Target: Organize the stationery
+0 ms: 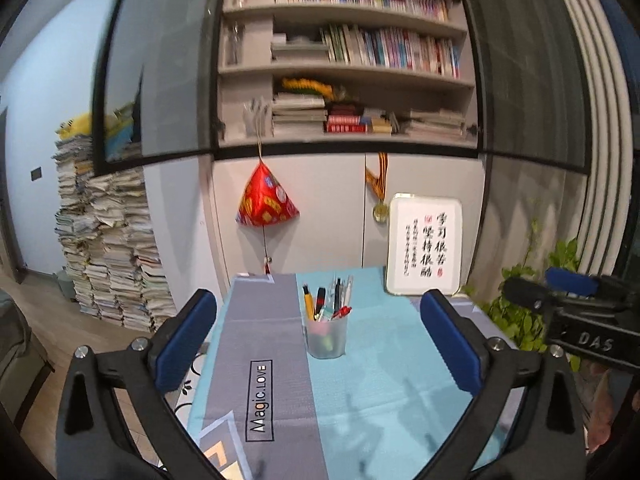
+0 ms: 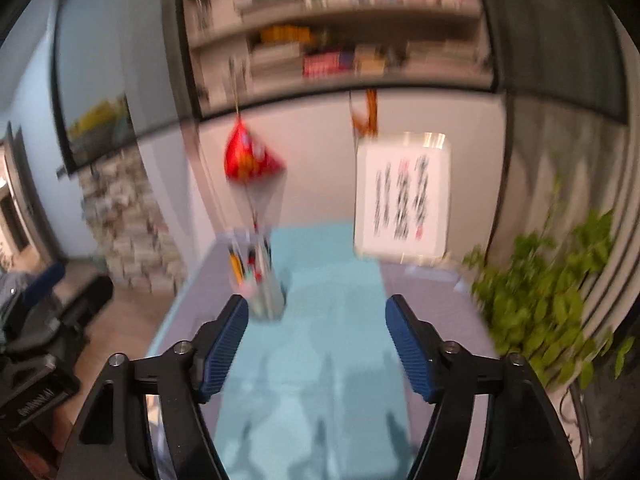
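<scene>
While the frosted, translucent plastic pen cup (image 1: 325, 336) stands upright near the middle of the table, it holds a bundle of pens and markers (image 1: 329, 300): a yellow-barrelled one at its 10 o'clock rim, a red-and-black one beside it, slim dark and clear pens toward 1 o'clock, and a red cap leaning at 3 o'clock. The tablecloth (image 1: 372, 384) is flat woven fabric in turquoise and grey panels with printed lettering. At 1 o'clock from the cup a white rounded-corner calligraphy board (image 1: 424, 243) leans on the cabinet. The left gripper (image 1: 320, 348) stands wide with nothing between its ribbed blue pads. The right gripper (image 2: 316, 344), blurred, is also parted and empty, the cup at its 11 o'clock. Bare cloth lies between the cup and the table's near edge; leafy plant stems (image 2: 548, 304) crowd the 3 o'clock side.
</scene>
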A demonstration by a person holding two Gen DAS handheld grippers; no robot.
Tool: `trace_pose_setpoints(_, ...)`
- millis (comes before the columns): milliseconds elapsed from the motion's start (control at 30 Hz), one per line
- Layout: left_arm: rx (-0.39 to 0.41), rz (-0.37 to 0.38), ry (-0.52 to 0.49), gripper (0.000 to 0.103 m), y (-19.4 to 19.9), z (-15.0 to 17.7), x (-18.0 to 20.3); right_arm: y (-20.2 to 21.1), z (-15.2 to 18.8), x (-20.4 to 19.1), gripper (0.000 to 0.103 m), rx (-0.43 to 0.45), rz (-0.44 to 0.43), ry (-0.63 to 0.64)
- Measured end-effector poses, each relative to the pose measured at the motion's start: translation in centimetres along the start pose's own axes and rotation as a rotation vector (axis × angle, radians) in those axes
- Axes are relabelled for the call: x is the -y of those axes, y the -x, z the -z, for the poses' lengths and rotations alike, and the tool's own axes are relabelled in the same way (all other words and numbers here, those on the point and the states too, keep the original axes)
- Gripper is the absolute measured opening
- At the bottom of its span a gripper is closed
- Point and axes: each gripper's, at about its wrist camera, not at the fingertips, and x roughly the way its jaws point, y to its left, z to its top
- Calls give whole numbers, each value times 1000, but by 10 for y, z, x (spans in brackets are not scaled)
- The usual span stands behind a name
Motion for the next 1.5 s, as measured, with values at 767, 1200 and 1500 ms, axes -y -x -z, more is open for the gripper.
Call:
trace_pose_setpoints(767, 109, 3, 47, 102, 93, -20, 8, 135, -2, -32, 90, 269, 34, 49)
trace_pose_setpoints(1200, 76, -3, 48, 102, 82, -15, 6, 123, 1, -31, 91, 237, 74, 34)
trace_pose_setpoints(1500, 85, -3, 40, 102, 84, -14, 7, 122, 0, -25, 91, 240, 83, 22)
